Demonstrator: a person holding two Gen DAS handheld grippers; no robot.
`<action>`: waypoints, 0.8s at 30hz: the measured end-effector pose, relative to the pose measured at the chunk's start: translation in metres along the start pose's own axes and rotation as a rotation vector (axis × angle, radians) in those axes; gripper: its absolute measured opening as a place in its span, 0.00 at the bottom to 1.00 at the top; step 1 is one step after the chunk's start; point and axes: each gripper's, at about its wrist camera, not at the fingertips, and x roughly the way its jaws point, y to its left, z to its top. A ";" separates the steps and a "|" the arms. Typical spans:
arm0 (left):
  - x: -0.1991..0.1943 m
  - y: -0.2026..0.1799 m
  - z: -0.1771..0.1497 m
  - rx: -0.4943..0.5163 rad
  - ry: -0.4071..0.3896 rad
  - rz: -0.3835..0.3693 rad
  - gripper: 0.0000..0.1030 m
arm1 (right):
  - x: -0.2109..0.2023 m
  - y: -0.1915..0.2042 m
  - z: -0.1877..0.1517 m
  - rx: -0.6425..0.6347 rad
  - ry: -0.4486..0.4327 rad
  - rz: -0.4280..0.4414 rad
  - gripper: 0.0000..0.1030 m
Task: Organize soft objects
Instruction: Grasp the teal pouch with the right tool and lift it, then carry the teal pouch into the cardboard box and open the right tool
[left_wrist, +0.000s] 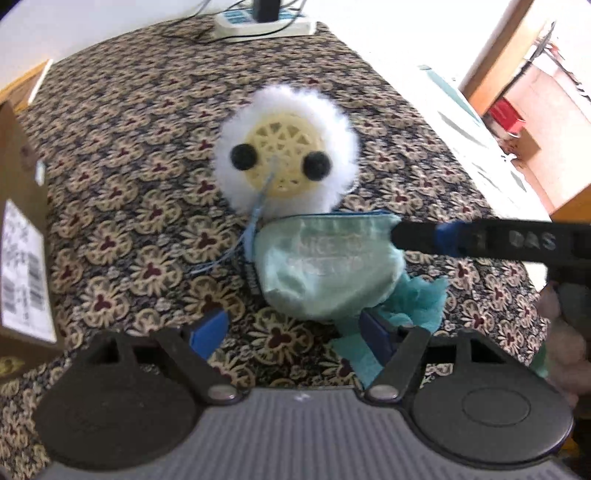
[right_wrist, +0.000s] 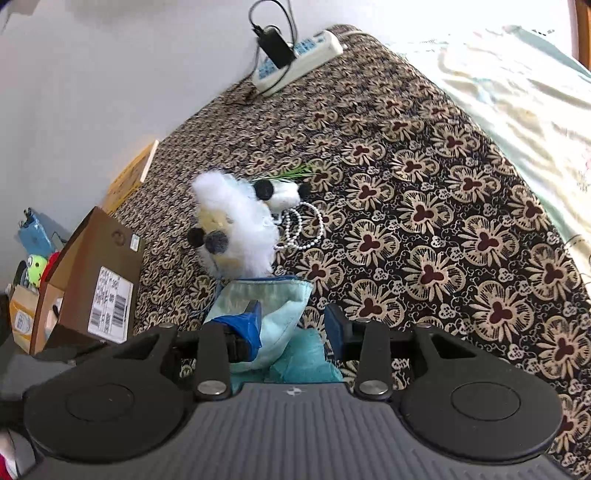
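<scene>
Surface: a bed cover (left_wrist: 147, 122) with a dark flower pattern; all the soft things lie on it.
Pouch: a pale green satin pouch (left_wrist: 321, 266) with white letters lies in the middle, its zip edge turned to the fluffy toy, a crumpled teal cloth (left_wrist: 417, 299) under its lower side.
Fluffy toy: a white fluffy toy (left_wrist: 284, 155) with a cream plastic disc and two black pompoms lies just above the pouch and touches its top edge; a thin blue string hangs from it.
Beads: a white bead string (right_wrist: 303, 229) lies beside the toy, seen from the right wrist view only.
Left gripper: the left gripper (left_wrist: 295, 332) hangs over the near side of the pouch with the fingers wide apart, gripping nothing.
Right gripper: the right gripper (right_wrist: 291, 321) has the pouch between its fingers; the left finger (right_wrist: 247, 325) lies on the satin; whether the pads really press on it, one cannot tell.
Box: a brown cardboard box (right_wrist: 99, 280) with a shipping label stands at the left edge of the cover.
Power strip: a white power strip (right_wrist: 299, 61) lies at the far end.
</scene>
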 end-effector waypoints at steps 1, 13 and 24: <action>0.000 -0.001 0.000 0.009 -0.003 -0.014 0.71 | 0.002 0.000 0.002 0.002 0.003 0.006 0.21; 0.018 0.009 0.006 0.028 -0.011 -0.053 0.52 | 0.032 0.034 0.007 -0.171 0.045 0.084 0.10; 0.003 0.010 0.004 0.076 -0.083 -0.080 0.21 | 0.030 0.046 -0.001 -0.227 0.055 0.108 0.00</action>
